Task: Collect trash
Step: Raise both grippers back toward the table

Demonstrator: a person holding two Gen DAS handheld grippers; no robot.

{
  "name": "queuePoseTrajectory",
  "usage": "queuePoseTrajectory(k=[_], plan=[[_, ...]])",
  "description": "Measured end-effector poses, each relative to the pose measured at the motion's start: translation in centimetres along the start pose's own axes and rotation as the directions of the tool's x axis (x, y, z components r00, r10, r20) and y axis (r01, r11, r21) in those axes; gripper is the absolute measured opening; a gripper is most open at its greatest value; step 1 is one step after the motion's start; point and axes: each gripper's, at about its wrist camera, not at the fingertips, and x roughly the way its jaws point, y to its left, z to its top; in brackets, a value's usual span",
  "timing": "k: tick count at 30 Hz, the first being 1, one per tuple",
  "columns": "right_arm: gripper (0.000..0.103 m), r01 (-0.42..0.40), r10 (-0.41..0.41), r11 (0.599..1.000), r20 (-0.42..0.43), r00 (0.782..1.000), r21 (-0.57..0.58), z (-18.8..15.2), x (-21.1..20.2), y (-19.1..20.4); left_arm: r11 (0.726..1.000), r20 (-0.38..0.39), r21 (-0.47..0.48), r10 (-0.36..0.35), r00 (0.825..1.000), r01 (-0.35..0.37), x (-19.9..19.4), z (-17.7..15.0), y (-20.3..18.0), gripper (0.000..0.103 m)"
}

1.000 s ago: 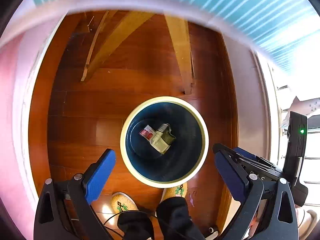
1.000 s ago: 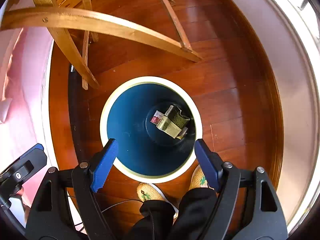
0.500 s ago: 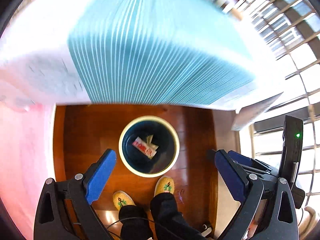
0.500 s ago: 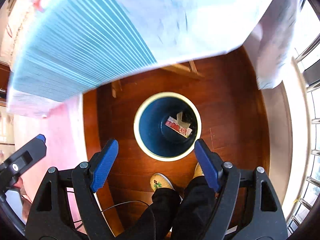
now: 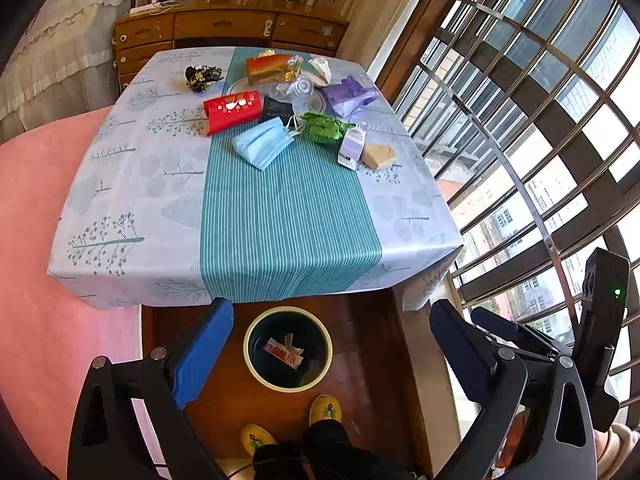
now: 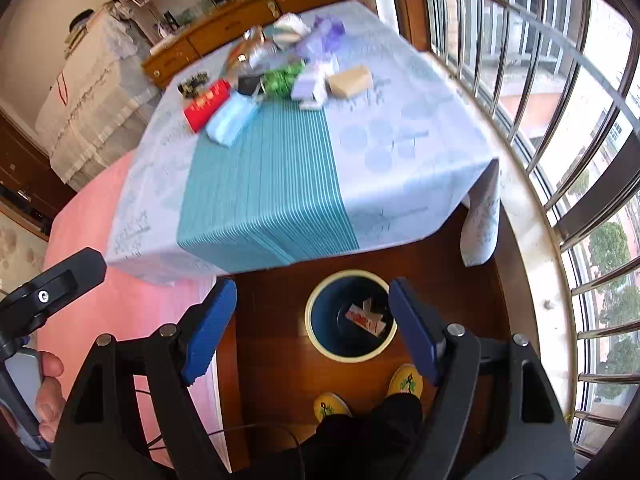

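A blue bin with a cream rim (image 5: 256, 368) (image 6: 316, 340) stands on the wood floor below the table's near edge, with a red wrapper and crumpled paper (image 5: 283, 352) (image 6: 365, 315) inside. Trash lies at the table's far half: a red box (image 5: 232, 111) (image 6: 207, 103), a blue face mask (image 5: 262, 145) (image 6: 232, 120), green crumpled paper (image 5: 325, 127) (image 6: 282, 76), a purple bag (image 5: 350, 94) (image 6: 324, 36), a tan block (image 5: 378, 155) (image 6: 351, 81). My left gripper (image 5: 332, 356) and right gripper (image 6: 310, 330) are both open and empty, high above the bin.
The table wears a pale blue cloth (image 5: 132, 184) (image 6: 412, 128) with a teal striped runner. A pink bed (image 5: 24, 240) lies to the left, barred windows (image 5: 540, 120) to the right, a wooden dresser (image 5: 224, 28) behind. The person's yellow slippers (image 5: 325, 408) stand by the bin.
Both grippers have risen and tilted up from directly over the bin; the tabletop and its trash have come into view. Both stay open.
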Motion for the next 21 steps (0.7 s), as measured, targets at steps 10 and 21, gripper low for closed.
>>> queuePoseTrajectory(k=[10, 21], plan=[[0.076, 0.034, -0.029, 0.999, 0.125, 0.992, -0.034, 4.9, -5.4, 2.3, 0.999, 0.144, 0.032, 0.036, 0.989, -0.041, -4.9, 5.5, -0.5, 0.100], [0.070, -0.035, 0.044, 0.996, 0.109, 0.993, -0.085, 12.6, -2.3, 2.4, 0.993, 0.120, 0.050, 0.099, 0.988, -0.106, -0.8, 11.6, -0.3, 0.100]])
